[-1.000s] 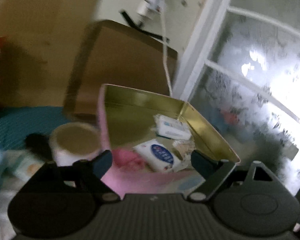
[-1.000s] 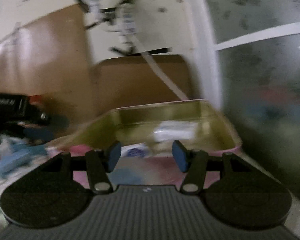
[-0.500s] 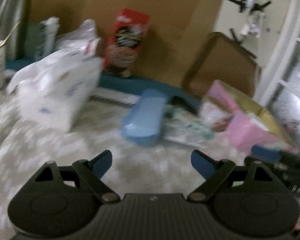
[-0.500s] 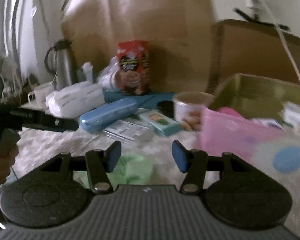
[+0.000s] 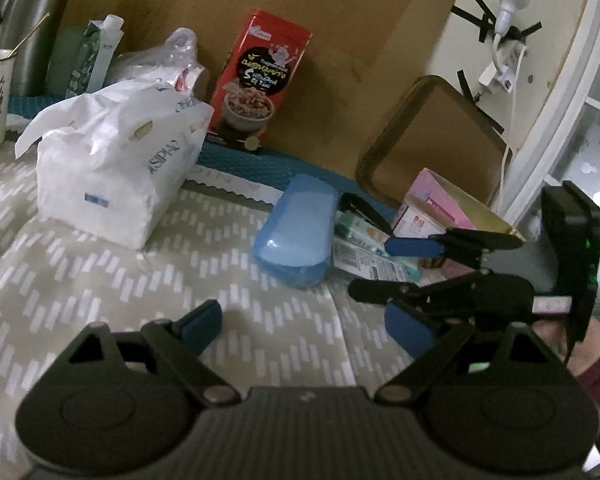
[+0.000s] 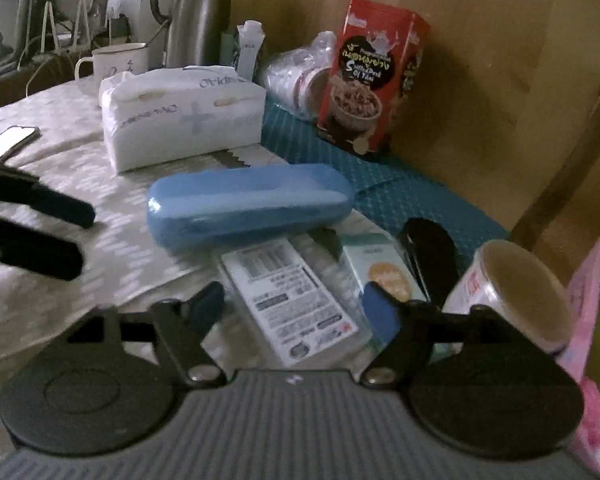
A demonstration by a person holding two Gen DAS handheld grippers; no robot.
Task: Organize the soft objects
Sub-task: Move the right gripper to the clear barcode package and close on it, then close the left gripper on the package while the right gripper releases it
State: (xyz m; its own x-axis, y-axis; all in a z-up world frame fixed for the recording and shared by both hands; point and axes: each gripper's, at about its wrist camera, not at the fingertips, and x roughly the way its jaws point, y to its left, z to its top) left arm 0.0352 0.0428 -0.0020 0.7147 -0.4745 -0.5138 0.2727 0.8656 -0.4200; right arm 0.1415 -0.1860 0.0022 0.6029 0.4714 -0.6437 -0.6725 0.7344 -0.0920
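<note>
My left gripper (image 5: 305, 328) hangs wide open over bare tablecloth, with nothing between its fingers. My right gripper (image 6: 294, 312) has its jaws opening. A flat white pack with a barcode label (image 6: 292, 300) lies between its fingers, and the pads do not press it. A pale green tissue packet (image 6: 380, 268) lies just right of that pack. A big white tissue bag (image 5: 112, 168) (image 6: 180, 120) stands at the left. The pink tin (image 5: 440, 208) (image 6: 592, 300) stands at the far right. In the left wrist view my right gripper (image 5: 384, 268) reaches in from the right.
A blue hard case (image 6: 248, 204) (image 5: 296, 232) lies mid-table. Behind it are a red box (image 6: 374, 76), a steel flask (image 6: 200, 12) and a mug (image 6: 118, 62). A paper roll (image 6: 516, 288) stands by the tin, a phone (image 6: 8, 140) lies far left, and a brown tray (image 5: 432, 140) leans on the wall.
Both views have swung left, away from the open pink tin and onto the cluttered table. My right gripper's jaws have spread wider and now straddle the white pack.
</note>
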